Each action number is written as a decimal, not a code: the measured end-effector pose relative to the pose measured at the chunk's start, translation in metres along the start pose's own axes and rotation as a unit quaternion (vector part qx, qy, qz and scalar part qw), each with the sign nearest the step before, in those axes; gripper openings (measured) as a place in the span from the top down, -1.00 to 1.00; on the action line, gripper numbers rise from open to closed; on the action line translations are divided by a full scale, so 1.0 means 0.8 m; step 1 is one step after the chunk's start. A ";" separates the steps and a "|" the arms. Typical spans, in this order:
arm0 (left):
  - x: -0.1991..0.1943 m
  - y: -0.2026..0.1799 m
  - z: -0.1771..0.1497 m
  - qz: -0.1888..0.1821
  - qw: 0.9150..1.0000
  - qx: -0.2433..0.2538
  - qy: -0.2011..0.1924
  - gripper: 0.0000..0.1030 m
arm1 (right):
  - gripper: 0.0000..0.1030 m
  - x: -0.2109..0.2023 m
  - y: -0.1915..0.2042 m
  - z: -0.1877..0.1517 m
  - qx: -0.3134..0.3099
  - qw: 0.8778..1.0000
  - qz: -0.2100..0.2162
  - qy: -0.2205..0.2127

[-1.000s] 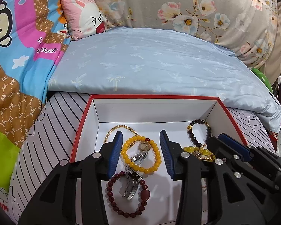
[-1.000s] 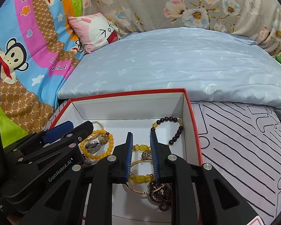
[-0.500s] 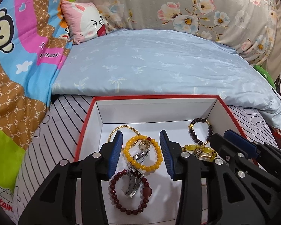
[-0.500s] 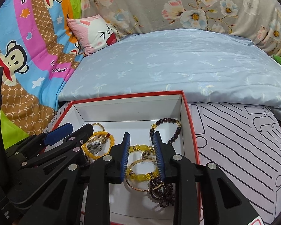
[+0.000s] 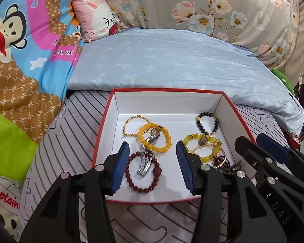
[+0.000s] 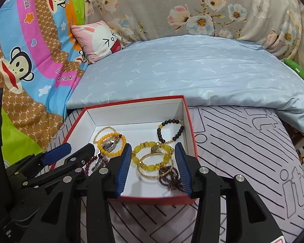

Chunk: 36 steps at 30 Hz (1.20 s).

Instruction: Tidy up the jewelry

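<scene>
A red box (image 5: 101,135) with a white inside sits on a striped bed cover and holds several bracelets. In the left wrist view my left gripper (image 5: 153,151) is open and empty above a dark red bead bracelet (image 5: 142,172) and a silver clip; an orange bead bracelet (image 5: 154,137) lies beyond. In the right wrist view the box (image 6: 189,125) shows again, and my right gripper (image 6: 153,156) is open and empty above a yellow bead bracelet (image 6: 152,156), a gold bangle and a dark purple bead string (image 6: 170,177). A black bead bracelet (image 6: 170,130) lies further back.
A light blue quilt (image 5: 172,64) lies behind the box. A pink rabbit pillow (image 5: 97,21) and a cartoon monkey blanket (image 5: 20,50) are at the left. The striped cover (image 6: 243,151) spreads around the box. The right gripper's body (image 5: 273,162) sits beside the left one.
My right gripper's jaws have opened wide from nearly closed. Both grippers have pulled back and up, so the box looks further away.
</scene>
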<state>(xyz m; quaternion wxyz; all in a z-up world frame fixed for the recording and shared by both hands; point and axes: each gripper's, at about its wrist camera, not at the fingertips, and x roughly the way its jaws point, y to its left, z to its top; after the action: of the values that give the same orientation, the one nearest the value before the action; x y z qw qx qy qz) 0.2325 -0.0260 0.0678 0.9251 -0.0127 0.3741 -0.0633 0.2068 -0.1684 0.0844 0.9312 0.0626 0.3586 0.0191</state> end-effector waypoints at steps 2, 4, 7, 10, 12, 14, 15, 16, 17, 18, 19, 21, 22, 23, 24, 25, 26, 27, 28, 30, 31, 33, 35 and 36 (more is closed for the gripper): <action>-0.010 0.000 -0.004 0.006 1.000 0.003 -0.002 0.09 | 0.04 -0.011 0.003 -0.004 -0.004 1.000 -0.008 -0.002; -0.019 0.001 -0.006 0.012 1.000 0.002 -0.003 0.02 | -0.03 -0.021 0.003 -0.007 -0.005 1.000 -0.014 -0.003; -0.033 0.005 -0.011 0.013 1.000 -0.006 -0.004 -0.09 | -0.13 -0.035 0.001 -0.012 0.000 1.000 -0.017 -0.007; -0.043 0.007 -0.016 0.012 1.000 -0.012 -0.003 -0.11 | -0.20 -0.047 -0.003 -0.019 0.008 1.000 -0.014 -0.011; -0.049 0.004 -0.020 0.017 1.000 -0.007 -0.005 -0.11 | -0.21 -0.053 -0.003 -0.022 0.008 1.000 -0.018 -0.009; -0.053 0.002 -0.022 0.022 1.000 -0.002 -0.005 -0.11 | -0.22 -0.057 -0.003 -0.024 0.007 1.000 -0.022 -0.008; -0.056 0.001 -0.024 0.023 1.000 -0.001 -0.006 -0.11 | -0.23 -0.060 -0.003 -0.026 0.007 1.000 -0.023 -0.007; -0.060 0.000 -0.026 0.025 1.000 -0.001 -0.007 -0.12 | -0.24 -0.062 -0.003 -0.028 0.007 1.000 -0.024 -0.008; -0.062 0.001 -0.028 0.027 1.000 -0.001 -0.007 -0.14 | -0.27 -0.064 -0.003 -0.030 0.008 1.000 -0.027 -0.008; -0.065 0.001 -0.030 0.030 1.000 -0.003 -0.008 -0.15 | -0.31 -0.068 -0.003 -0.032 0.009 1.000 -0.029 -0.008; -0.067 0.002 -0.031 0.032 0.999 -0.007 -0.008 -0.20 | -0.32 -0.070 -0.004 -0.034 0.010 0.999 -0.030 -0.009; -0.072 0.004 -0.035 0.037 0.999 -0.013 -0.010 -0.25 | -0.41 -0.075 -0.004 -0.038 0.011 0.999 -0.033 -0.011; -0.074 0.005 -0.037 0.041 0.999 -0.015 -0.011 -0.29 | -0.42 -0.078 -0.003 -0.040 0.011 0.999 -0.034 -0.012; -0.077 0.005 -0.039 0.046 0.999 -0.017 -0.012 -0.35 | -0.43 -0.080 -0.003 -0.041 0.009 0.999 -0.036 -0.012; -0.080 0.006 -0.041 0.053 0.998 -0.020 -0.016 -0.41 | -0.43 -0.082 -0.003 -0.043 0.008 0.999 -0.038 -0.013; -0.082 0.007 -0.042 0.061 0.998 -0.023 -0.019 -0.54 | -0.44 -0.085 -0.003 -0.045 0.009 0.999 -0.038 -0.015; -0.084 0.009 -0.042 0.066 0.997 -0.027 -0.022 -0.67 | -0.49 -0.087 -0.003 -0.046 0.010 0.999 -0.039 -0.016; -0.087 0.012 -0.043 0.071 0.997 -0.033 -0.024 -0.73 | -0.55 -0.089 -0.003 -0.046 0.012 0.999 -0.040 -0.018; -0.089 0.015 -0.044 0.072 0.996 -0.040 -0.027 -0.82 | -0.59 -0.093 -0.005 -0.047 0.017 0.999 -0.038 -0.021; -0.093 0.019 -0.046 0.067 0.996 -0.045 -0.030 -0.83 | -0.63 -0.095 -0.006 -0.047 0.021 0.999 -0.038 -0.024; -0.094 0.019 -0.047 0.069 0.996 -0.043 -0.030 -0.83 | -0.63 -0.096 -0.006 -0.047 0.020 0.999 -0.039 -0.023; -0.094 0.018 -0.048 0.075 0.996 -0.036 -0.027 -0.83 | -0.63 -0.096 -0.003 -0.048 0.014 0.999 -0.044 -0.019; -0.095 0.018 -0.049 0.077 0.996 -0.030 -0.024 -0.83 | -0.63 -0.095 -0.002 -0.050 0.009 0.999 -0.048 -0.018; -0.095 0.018 -0.050 0.078 0.996 -0.027 -0.024 -0.83 | -0.63 -0.095 -0.001 -0.050 0.007 0.999 -0.050 -0.016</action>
<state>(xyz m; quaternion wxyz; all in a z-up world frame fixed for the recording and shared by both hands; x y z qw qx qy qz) 0.1522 -0.0008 0.0908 0.9352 -0.0101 0.3535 0.0195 0.1238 -0.1713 0.1051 0.9363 0.0516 0.3461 -0.0307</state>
